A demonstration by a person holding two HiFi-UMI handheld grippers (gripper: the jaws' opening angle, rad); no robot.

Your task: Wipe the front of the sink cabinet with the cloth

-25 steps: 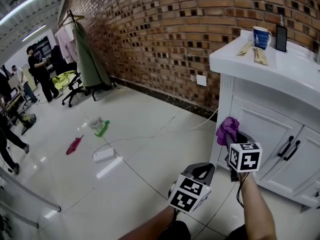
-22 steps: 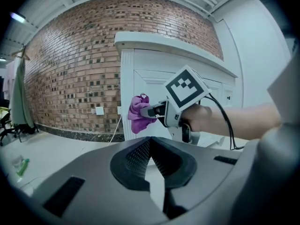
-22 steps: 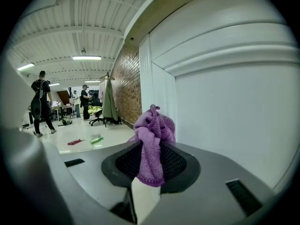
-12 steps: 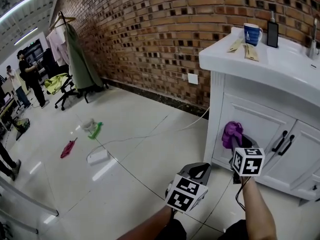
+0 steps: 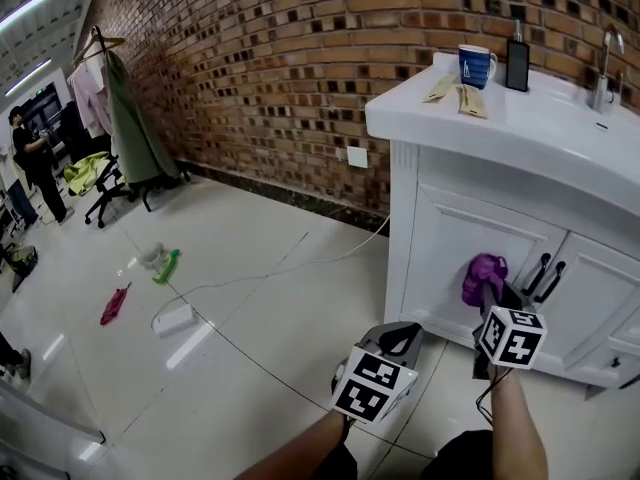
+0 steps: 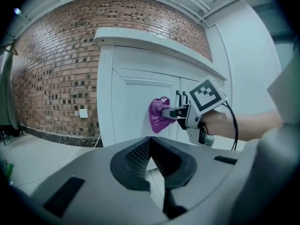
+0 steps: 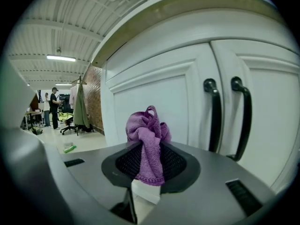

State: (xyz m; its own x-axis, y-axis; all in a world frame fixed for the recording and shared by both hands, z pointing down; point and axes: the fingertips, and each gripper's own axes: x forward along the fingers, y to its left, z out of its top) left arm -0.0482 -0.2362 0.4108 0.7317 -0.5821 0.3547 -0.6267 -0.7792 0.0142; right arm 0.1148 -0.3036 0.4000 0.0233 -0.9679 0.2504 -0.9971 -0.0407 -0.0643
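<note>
Low against the front of the white sink cabinet [image 5: 440,230], the right gripper [image 7: 149,165] has its jaws clamped tight on a bunched purple cloth [image 7: 146,135]. The cloth stands up out of the jaws at the left door panel, just left of the 2 black handles [image 7: 216,118]. Seen from the left gripper view, the cloth appears to touch that door. Apart from the cabinet and over the pale floor [image 5: 250,348], the left gripper [image 6: 150,159] has its jaws closed together at the tips, with nothing between them.
</note>
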